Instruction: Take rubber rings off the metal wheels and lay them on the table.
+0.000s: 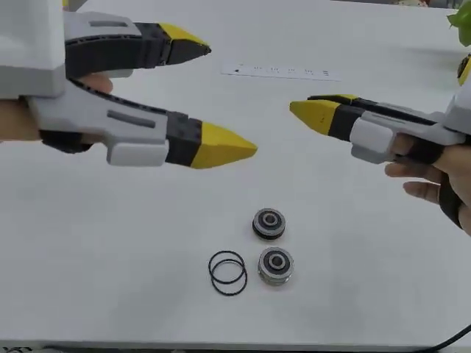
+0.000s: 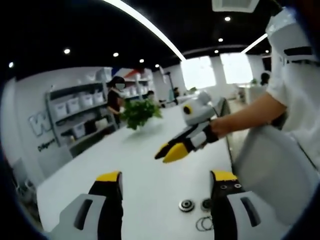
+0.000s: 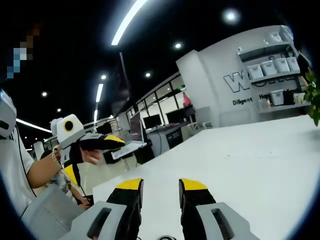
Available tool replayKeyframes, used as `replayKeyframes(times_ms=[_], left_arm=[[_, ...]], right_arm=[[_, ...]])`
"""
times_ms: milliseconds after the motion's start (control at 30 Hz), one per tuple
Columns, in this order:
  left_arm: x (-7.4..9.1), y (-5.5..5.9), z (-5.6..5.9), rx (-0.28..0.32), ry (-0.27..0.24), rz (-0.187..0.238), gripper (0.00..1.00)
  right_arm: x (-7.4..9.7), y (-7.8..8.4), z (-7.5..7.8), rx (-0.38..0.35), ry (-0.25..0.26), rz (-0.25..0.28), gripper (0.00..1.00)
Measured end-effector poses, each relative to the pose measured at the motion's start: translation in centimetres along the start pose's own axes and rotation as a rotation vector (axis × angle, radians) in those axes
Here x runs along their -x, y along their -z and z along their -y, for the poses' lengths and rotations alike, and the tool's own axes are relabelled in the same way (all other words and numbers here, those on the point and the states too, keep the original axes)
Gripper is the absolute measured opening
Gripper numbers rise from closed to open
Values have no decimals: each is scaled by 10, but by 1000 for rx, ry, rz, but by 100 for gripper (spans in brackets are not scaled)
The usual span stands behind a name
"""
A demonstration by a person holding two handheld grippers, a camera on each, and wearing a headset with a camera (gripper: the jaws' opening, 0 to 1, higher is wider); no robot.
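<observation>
Two small metal wheels lie near the table's front edge. The farther wheel (image 1: 268,223) has a black rim around it; the nearer wheel (image 1: 276,265) looks bare and silvery. Two black rubber rings (image 1: 228,272) lie overlapping on the table just left of the nearer wheel. My left gripper (image 1: 232,99) hovers high at the left with its jaws wide apart and nothing between them. My right gripper (image 1: 302,107) hangs at the right, pointing left, its jaws a little apart and empty. In the left gripper view the wheels (image 2: 186,205) and rings (image 2: 204,223) sit low between the jaws.
A white printed strip (image 1: 283,71) lies flat at the back of the white table (image 1: 110,243). A green plant (image 1: 462,22) stands at the far right corner. A dark cable (image 1: 449,340) crosses the front right edge. Shelves and a person stand beyond the table.
</observation>
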State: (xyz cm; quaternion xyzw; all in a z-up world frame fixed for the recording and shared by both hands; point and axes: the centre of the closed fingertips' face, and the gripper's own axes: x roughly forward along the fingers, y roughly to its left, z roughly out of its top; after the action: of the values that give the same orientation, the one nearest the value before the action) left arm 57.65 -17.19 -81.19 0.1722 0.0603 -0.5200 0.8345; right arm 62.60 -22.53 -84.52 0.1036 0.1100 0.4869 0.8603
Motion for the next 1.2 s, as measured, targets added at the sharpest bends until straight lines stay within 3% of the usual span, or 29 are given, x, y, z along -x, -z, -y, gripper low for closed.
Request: replayKeyframes(times_ms=[100, 200, 300, 433, 567, 700, 767, 833, 867, 933, 1033, 1200], left_arm=[[-11, 8, -9, -1, -6, -10, 71], [-23, 16, -21, -16, -53, 13, 62], [-38, 24, -18, 51, -19, 60, 59], [-57, 40, -19, 48, 0, 15, 59], [-71, 47, -18, 48, 12, 10, 57], [-77, 63, -11, 68, 1, -3, 54], [-78, 76, -9, 89, -35, 0, 51], [-82, 91, -1, 128, -14, -32, 49], [-83, 98, 4, 117, 7, -59, 48], [-86, 105, 6, 117, 0, -73, 47], [-88, 108, 15, 135, 30, -83, 47], [-94, 120, 35, 92, 82, -133, 43]], right_arm=[[0, 4, 5, 19, -3, -10, 27], [2, 17, 13, 70, 22, -54, 28], [3, 29, 15, 59, 16, -76, 27], [5, 56, 21, 51, 22, -155, 27], [5, 71, 24, 61, 21, -204, 25], [11, 90, 28, 84, 21, -276, 22], [14, 101, 30, 86, 21, -313, 21], [15, 110, 30, 84, 13, -338, 22], [15, 116, 29, 83, 5, -361, 22], [17, 130, 28, 91, -4, -409, 22], [18, 141, 25, 99, -15, -449, 22], [19, 155, 21, 123, -38, -499, 21]])
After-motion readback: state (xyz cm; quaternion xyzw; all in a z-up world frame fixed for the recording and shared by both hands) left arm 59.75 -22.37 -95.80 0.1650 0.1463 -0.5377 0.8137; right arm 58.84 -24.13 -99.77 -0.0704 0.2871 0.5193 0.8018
